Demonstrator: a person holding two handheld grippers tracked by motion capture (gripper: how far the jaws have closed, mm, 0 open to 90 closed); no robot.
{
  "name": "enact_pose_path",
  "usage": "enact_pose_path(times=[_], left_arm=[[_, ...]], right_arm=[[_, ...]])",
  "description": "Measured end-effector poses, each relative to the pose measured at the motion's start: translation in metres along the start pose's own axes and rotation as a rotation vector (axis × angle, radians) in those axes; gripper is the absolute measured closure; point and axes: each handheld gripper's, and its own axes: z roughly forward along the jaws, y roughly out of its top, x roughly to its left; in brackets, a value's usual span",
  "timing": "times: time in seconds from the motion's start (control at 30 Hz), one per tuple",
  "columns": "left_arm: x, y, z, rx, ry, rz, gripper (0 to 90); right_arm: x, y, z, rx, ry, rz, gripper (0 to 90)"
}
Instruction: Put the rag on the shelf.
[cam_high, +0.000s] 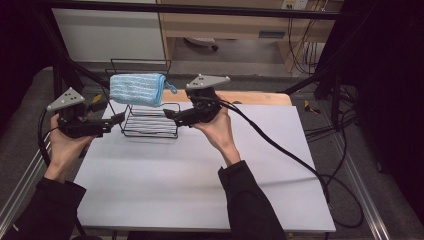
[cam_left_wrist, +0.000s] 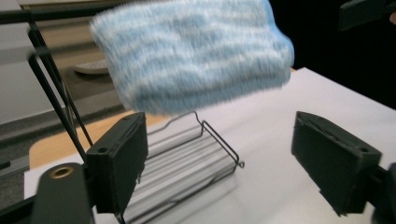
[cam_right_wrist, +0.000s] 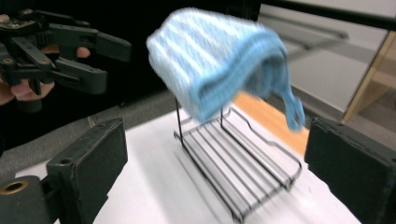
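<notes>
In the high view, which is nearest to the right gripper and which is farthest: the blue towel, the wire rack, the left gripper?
1. Wire rack: just left of the right gripper.
2. Blue towel: up and to the left, draped on the rack's top.
3. Left gripper: beyond the rack, at the table's left edge.

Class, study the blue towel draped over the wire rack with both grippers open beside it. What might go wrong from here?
1. The folded blue towel sits high on the thin black wire rack, overhanging it; a nudge might slide it off.
2. The rack looks light, so pulling the towel sideways may tip or drag it across the white table.
3. The left gripper and right gripper flank the rack closely and might snag its wires.
</notes>
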Motion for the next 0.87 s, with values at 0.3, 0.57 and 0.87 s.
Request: enact_pose_path(times=[0.3, 0.57, 0.87], left_arm=[[-0.017, -0.047, 0.007, 0.050, -0.028, 0.025, 9.6], [-0.029, -0.087, 0.021, 0.097, -0.050, 0.017, 9.5], [-0.039, -0.115, 0.039, 0.131, -0.071, 0.017, 9.7]], right_arm=[[-0.024, -0.060, -0.048, 0.017, -0.027, 0.073, 0.9], [-0.044, -0.133, -0.100, 0.039, -0.050, 0.154, 0.5], [-0.058, -0.207, -0.142, 0.085, -0.099, 0.232, 0.5]])
